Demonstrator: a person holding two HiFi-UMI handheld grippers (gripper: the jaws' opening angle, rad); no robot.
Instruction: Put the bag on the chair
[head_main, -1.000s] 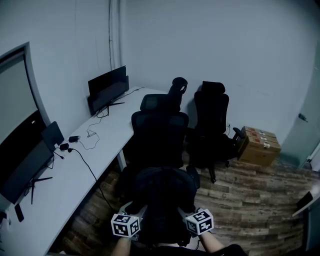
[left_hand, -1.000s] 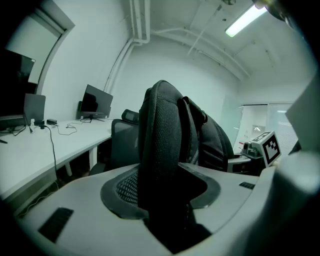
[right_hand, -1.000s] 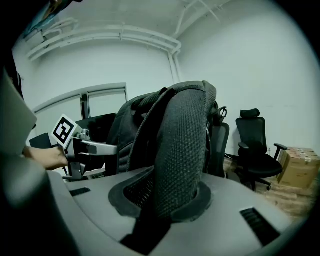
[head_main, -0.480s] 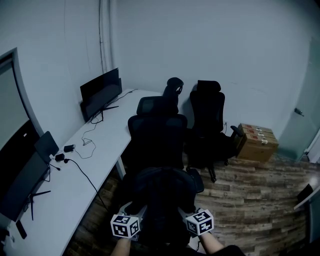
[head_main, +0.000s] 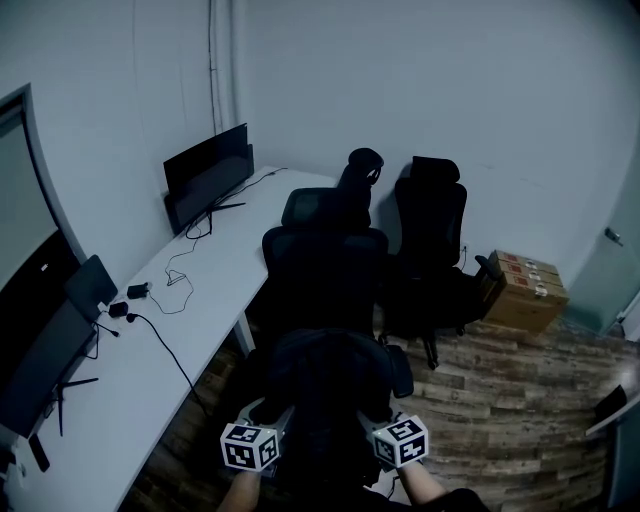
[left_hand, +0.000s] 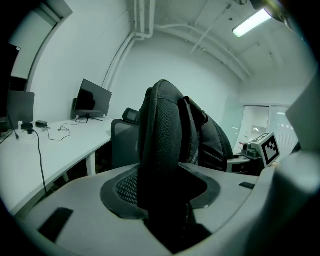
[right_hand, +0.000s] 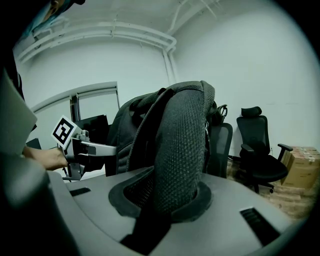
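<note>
A black backpack (head_main: 328, 395) hangs low in the head view, between my two grippers. My left gripper (head_main: 276, 418) is shut on a padded mesh strap (left_hand: 161, 150) on the bag's left side. On the other side, my right gripper (head_main: 368, 416) is shut on another mesh strap (right_hand: 182, 150). The nearest black office chair (head_main: 322, 272) stands just beyond the bag with its backrest facing me. The bag hides its seat, and whether the bag rests on it cannot be told.
A long white desk (head_main: 200, 290) runs along the left wall with monitors (head_main: 205, 175) and cables. A second black chair (head_main: 432, 245) stands behind to the right, beside a cardboard box (head_main: 525, 290) on the wood floor.
The head view swung slightly left and back. The bag and both grippers keep the same place and the same grip.
</note>
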